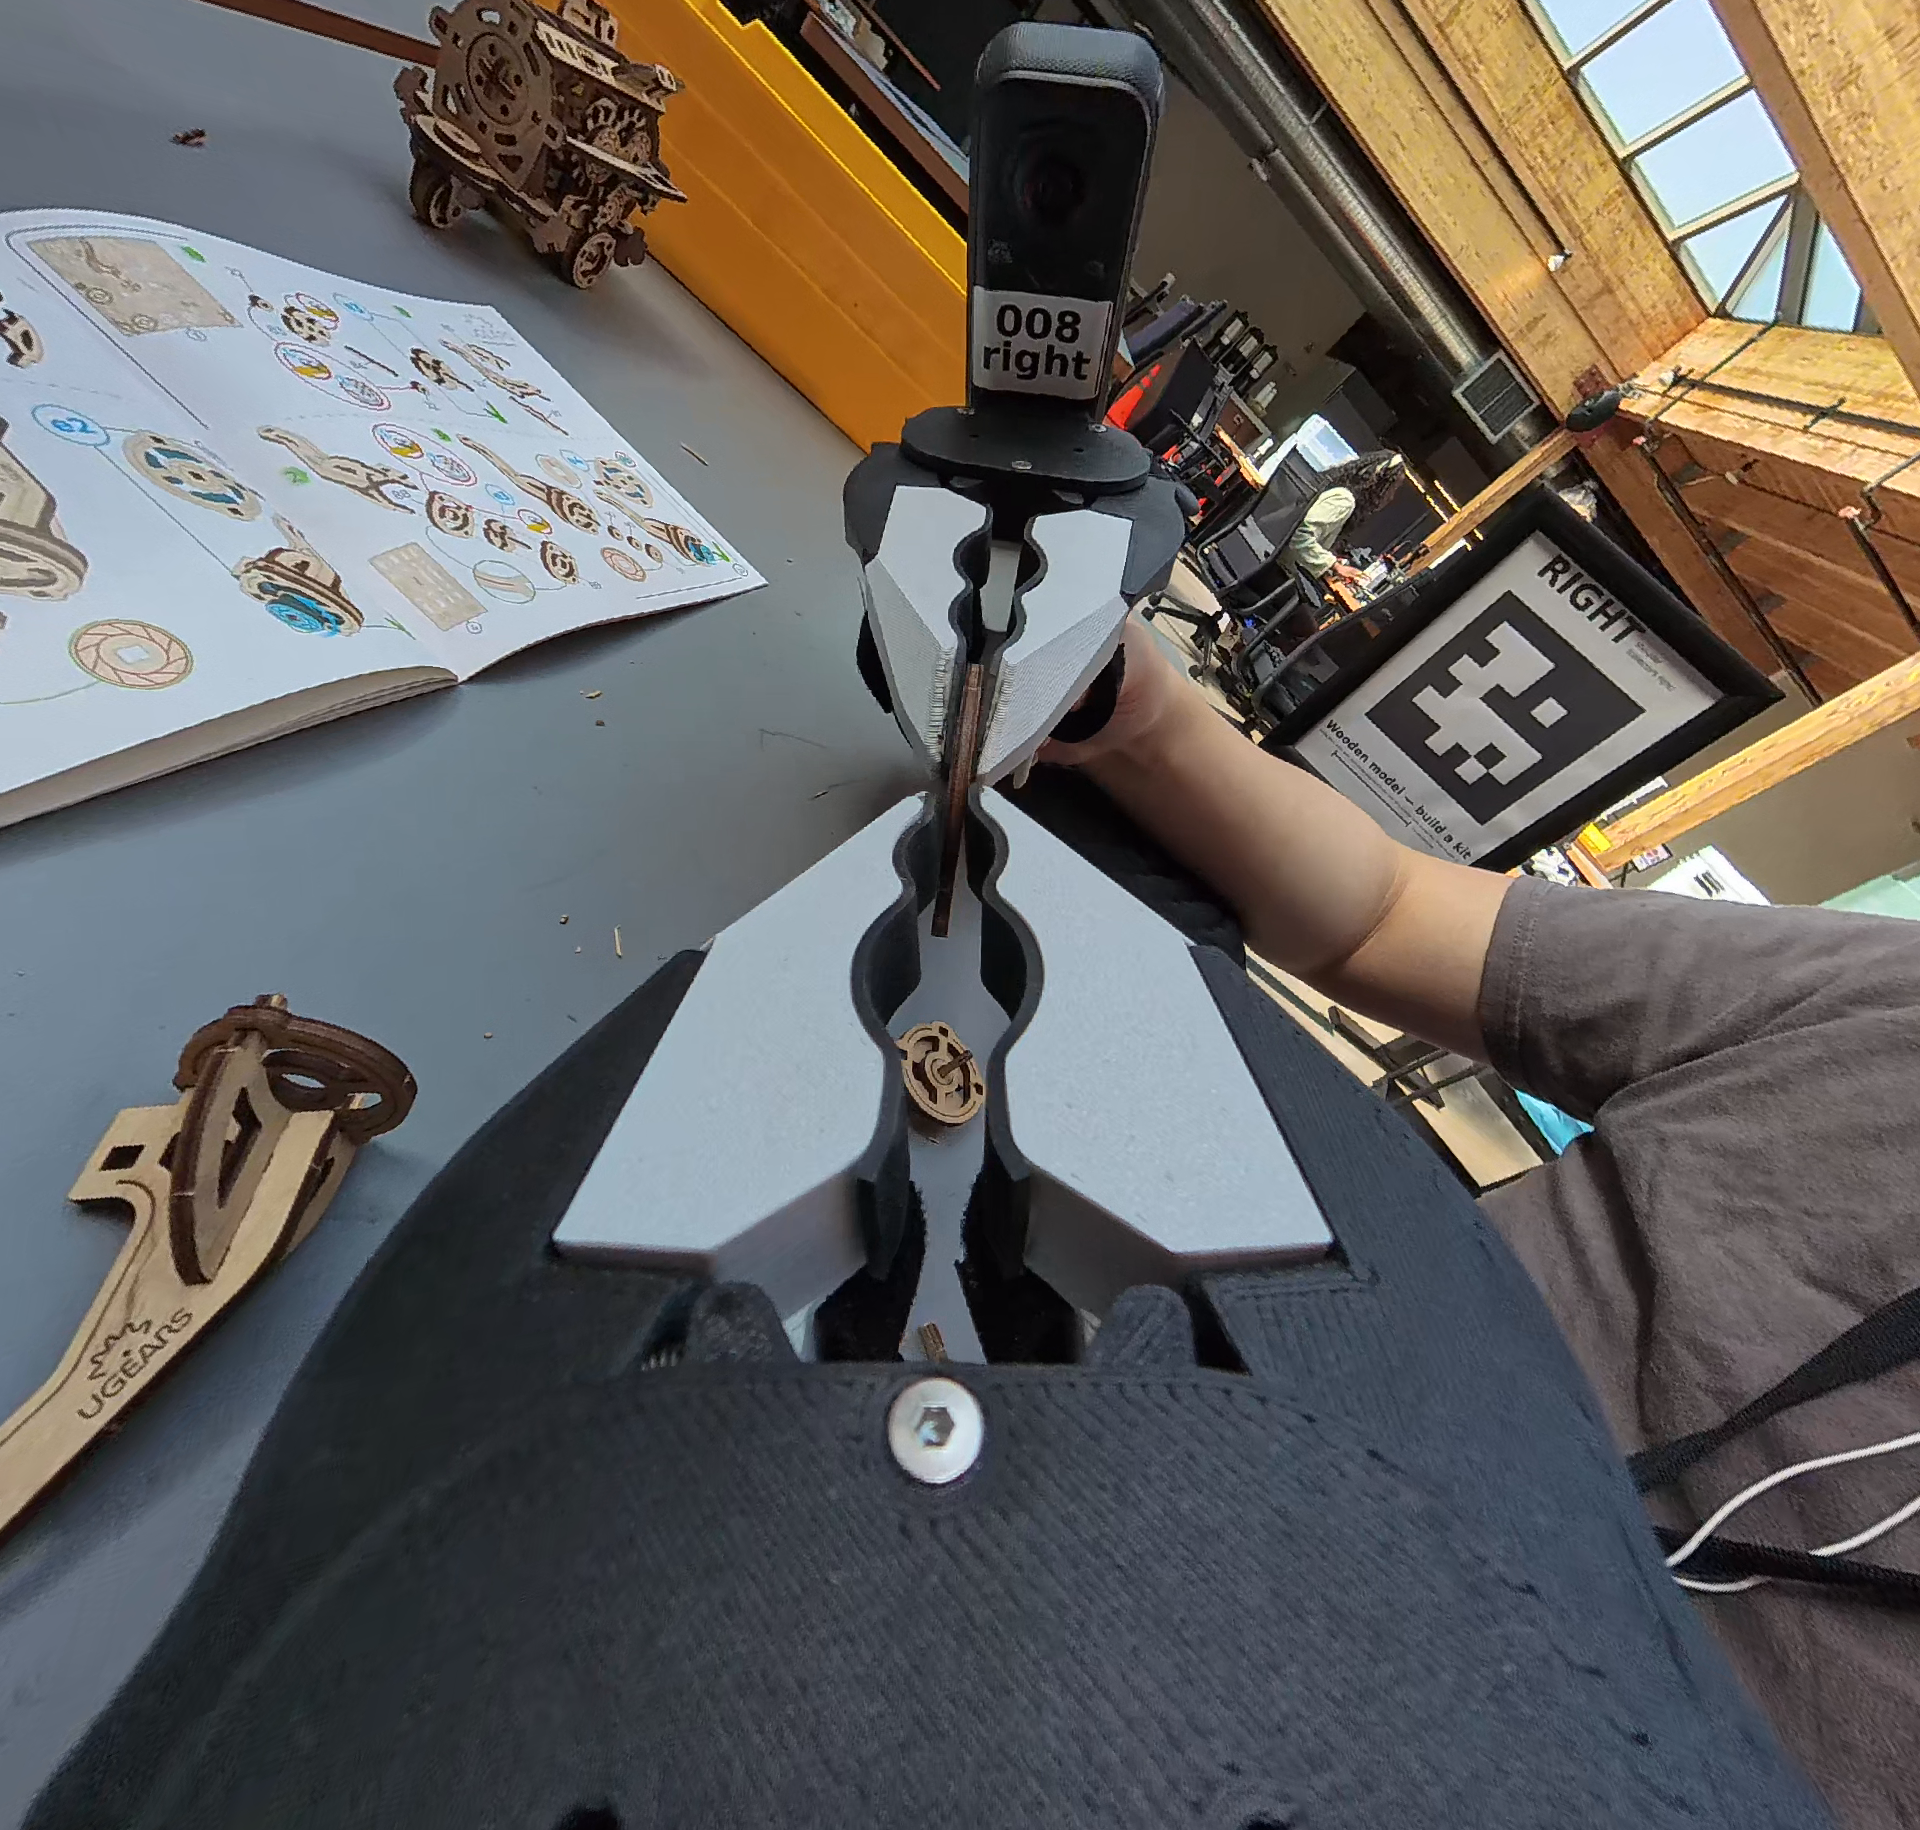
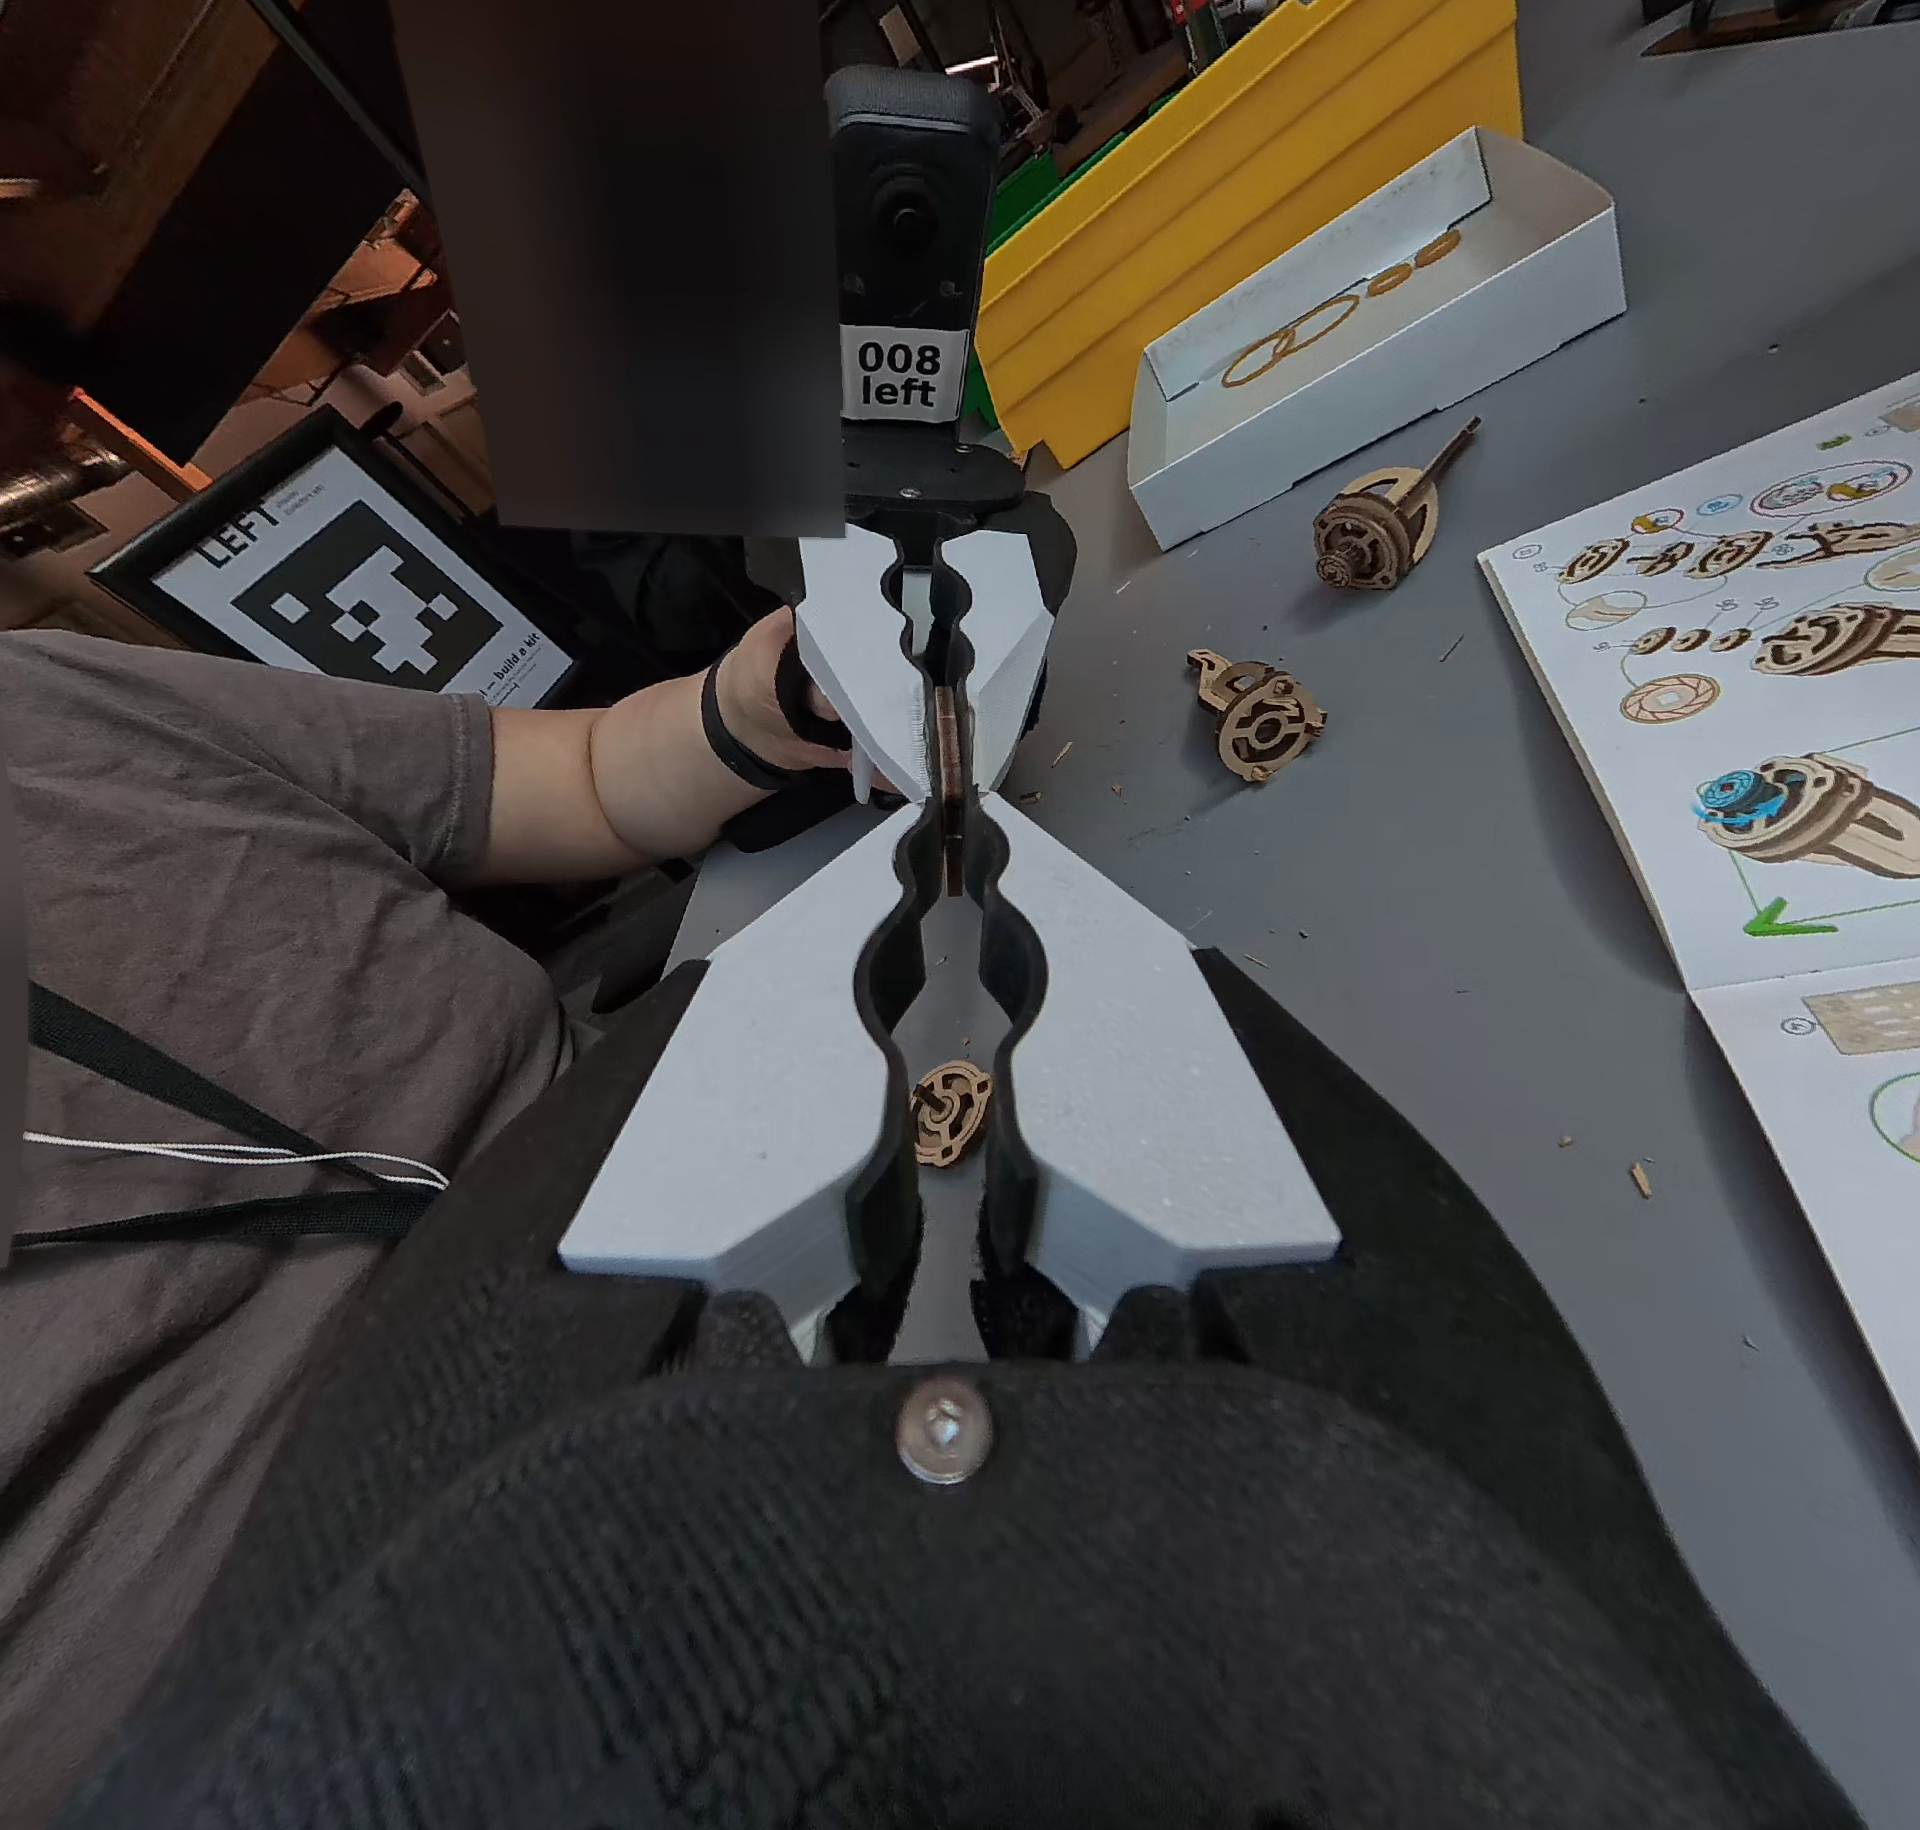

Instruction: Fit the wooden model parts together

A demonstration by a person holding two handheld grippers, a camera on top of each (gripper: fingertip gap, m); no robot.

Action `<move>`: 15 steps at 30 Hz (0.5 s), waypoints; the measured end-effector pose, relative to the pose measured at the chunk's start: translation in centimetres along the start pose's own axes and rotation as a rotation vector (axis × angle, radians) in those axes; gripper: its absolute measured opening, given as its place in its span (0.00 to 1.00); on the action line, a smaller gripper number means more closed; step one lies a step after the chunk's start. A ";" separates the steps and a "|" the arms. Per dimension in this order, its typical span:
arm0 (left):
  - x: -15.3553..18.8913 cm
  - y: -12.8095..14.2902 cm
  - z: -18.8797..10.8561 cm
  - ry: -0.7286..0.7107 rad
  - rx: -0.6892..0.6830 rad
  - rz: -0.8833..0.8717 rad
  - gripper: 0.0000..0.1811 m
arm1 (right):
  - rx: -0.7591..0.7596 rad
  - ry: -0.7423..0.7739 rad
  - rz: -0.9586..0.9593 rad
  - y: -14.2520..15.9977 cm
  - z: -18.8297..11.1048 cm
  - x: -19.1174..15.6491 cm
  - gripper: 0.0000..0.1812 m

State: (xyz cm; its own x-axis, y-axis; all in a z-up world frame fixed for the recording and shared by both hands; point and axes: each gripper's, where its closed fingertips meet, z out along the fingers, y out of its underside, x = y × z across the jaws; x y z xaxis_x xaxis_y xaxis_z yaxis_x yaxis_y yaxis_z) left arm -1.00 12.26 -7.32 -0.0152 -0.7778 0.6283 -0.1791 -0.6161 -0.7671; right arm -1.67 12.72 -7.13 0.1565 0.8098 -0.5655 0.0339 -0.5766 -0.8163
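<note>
My two grippers meet tip to tip above the grey table. A thin flat wooden piece, seen edge-on, runs between them. My left gripper is shut on its near end and my right gripper is shut on its far end. In the right wrist view the same piece sits in the right gripper, with the left gripper opposite. A small round wooden gear part lies on the table below, seen through the finger gap; it also shows in the right wrist view.
An open instruction booklet, a finished wooden model, a yellow bin and a wooden subassembly on a flat tool lie on the table. A white box with rings and two subassemblies show too. A person's arms hold both grippers. Left and right tips are no more than a few centimetres apart.
</note>
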 end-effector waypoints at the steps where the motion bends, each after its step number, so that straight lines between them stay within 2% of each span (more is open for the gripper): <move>1: 0.0 0.0 0.0 -0.005 -0.001 0.007 0.00 | 0.001 0.000 0.003 0.0 0.0 0.0 0.01; 12: -0.5 0.6 0.0 -0.046 -0.040 0.017 0.00 | -0.028 0.017 0.018 0.6 0.2 0.6 0.02; 15: -0.2 0.6 0.0 -0.017 -0.026 -0.033 0.00 | -0.039 0.014 -0.010 0.7 0.1 0.4 0.02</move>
State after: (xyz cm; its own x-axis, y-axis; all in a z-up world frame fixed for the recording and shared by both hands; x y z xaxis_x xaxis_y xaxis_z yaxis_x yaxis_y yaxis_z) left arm -1.08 12.05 -7.91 0.0075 -0.7590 0.6511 -0.2052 -0.6384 -0.7418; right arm -1.69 12.61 -7.95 0.1702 0.8143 -0.5549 0.0740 -0.5721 -0.8168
